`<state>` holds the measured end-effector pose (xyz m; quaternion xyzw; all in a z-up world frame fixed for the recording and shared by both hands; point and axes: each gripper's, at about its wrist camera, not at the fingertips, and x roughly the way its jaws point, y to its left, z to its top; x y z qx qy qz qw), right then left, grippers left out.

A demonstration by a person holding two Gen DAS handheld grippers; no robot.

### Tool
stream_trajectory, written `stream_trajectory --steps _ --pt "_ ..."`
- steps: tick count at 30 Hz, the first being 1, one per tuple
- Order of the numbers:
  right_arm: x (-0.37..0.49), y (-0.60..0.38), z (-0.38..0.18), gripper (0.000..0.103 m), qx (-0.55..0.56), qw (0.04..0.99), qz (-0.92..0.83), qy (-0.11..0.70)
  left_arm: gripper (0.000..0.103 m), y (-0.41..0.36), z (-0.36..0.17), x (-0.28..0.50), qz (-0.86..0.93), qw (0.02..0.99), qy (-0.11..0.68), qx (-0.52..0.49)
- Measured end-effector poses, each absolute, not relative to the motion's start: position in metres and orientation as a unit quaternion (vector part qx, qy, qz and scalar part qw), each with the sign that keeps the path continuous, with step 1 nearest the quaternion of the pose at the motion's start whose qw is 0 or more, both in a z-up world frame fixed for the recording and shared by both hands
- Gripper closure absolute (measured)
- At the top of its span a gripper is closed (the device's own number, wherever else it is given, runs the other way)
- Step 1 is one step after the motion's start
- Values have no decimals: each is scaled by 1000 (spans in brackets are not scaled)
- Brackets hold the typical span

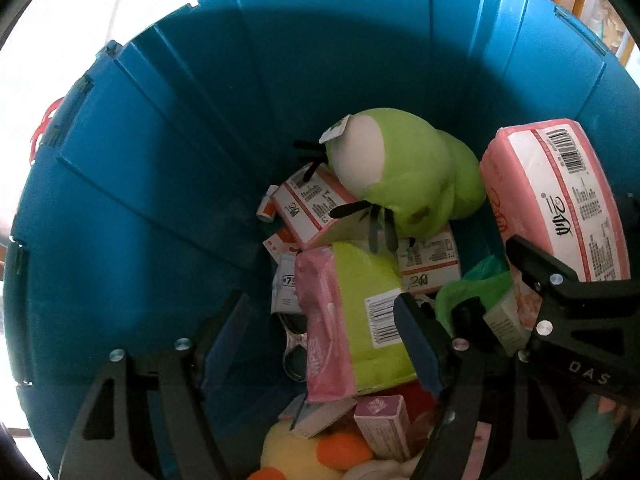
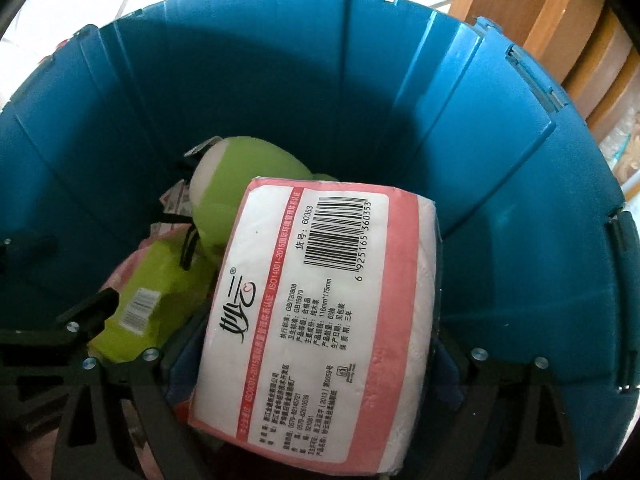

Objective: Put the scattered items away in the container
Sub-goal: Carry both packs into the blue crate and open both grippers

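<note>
Both wrist views look steeply down into the blue bin, whose ribbed wall fills the left side and is bare down to the heap on its floor. At the wall's foot lie small cartons and sachets, too small to read. The left tongs stand open over the heap: their left finger is clear of everything, and a pink-and-green pack lies flat between the two fingers, its right edge at the right finger's pad. Whether that pad touches it I cannot tell. Just beyond it, a pink-and-orange box rests tilted, with a green plush lying on top near the bin's middle. Nearest the camera, a yellow plush and a mauve box sit low in the heap. Right of the pack, a crumpled green bag shows. Furthest right, the right tongs grip a pink tissue pack, barcode label up. It fills their wide gap, a pad against each side, and it hangs inside the bin above the heap, close to the right wall. Wooden furniture stands outside the rim, upper right
</note>
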<state>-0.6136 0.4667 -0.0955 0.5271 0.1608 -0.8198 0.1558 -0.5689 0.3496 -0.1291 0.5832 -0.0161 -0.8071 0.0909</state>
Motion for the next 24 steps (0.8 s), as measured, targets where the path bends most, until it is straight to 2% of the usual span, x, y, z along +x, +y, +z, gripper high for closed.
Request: stream_trajectory --steps 4,7,12,24 --pt "-611 465 -95 8 526 154 -819 168 29 349 -129 -575 -807 97 -15 582" --pt "-605 464 -87 0 516 161 -824 170 29 341 -118 -576 -807 101 -6 581" --pt "-608 465 -82 0 518 162 -821 178 29 343 -105 -565 -815 100 -9 570" --pt "-568 469 -2 0 474 149 -848 186 29 328 -17 -506 -863 80 18 499"
